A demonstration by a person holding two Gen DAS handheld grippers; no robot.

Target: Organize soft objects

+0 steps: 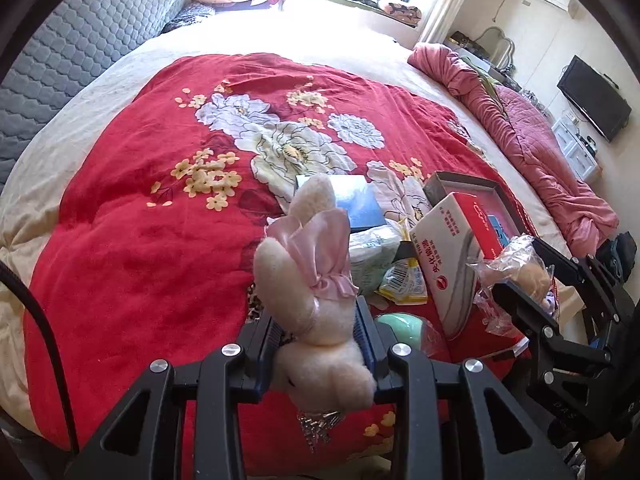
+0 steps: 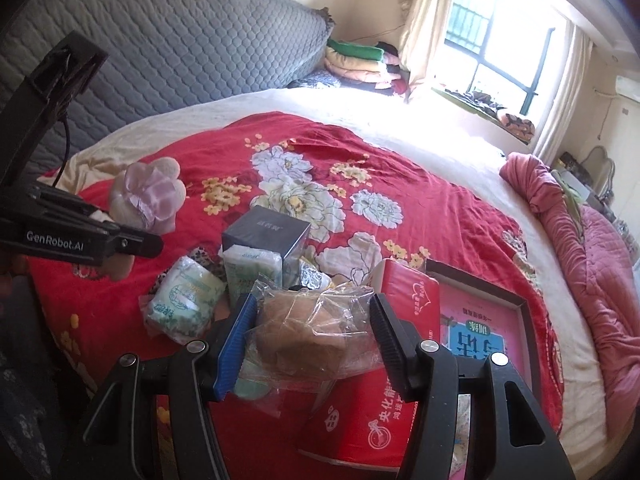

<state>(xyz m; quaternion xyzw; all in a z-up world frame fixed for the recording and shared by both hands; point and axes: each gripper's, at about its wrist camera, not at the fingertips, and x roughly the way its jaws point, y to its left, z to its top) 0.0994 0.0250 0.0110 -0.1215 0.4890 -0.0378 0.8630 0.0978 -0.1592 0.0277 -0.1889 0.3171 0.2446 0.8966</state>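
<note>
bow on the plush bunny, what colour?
Pale pink satin bow on the cream plush bunny; clearest in the left wrist view.

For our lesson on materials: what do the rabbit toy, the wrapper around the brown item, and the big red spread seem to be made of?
Rabbit toy: cream plush, fuzzy pile; its pink bow looks satin, shiny.
Wrapper: thin clear plastic film, crinkled and glossy.
Red spread: woven fabric, probably cotton, matte, creased, with printed flowers.
</note>
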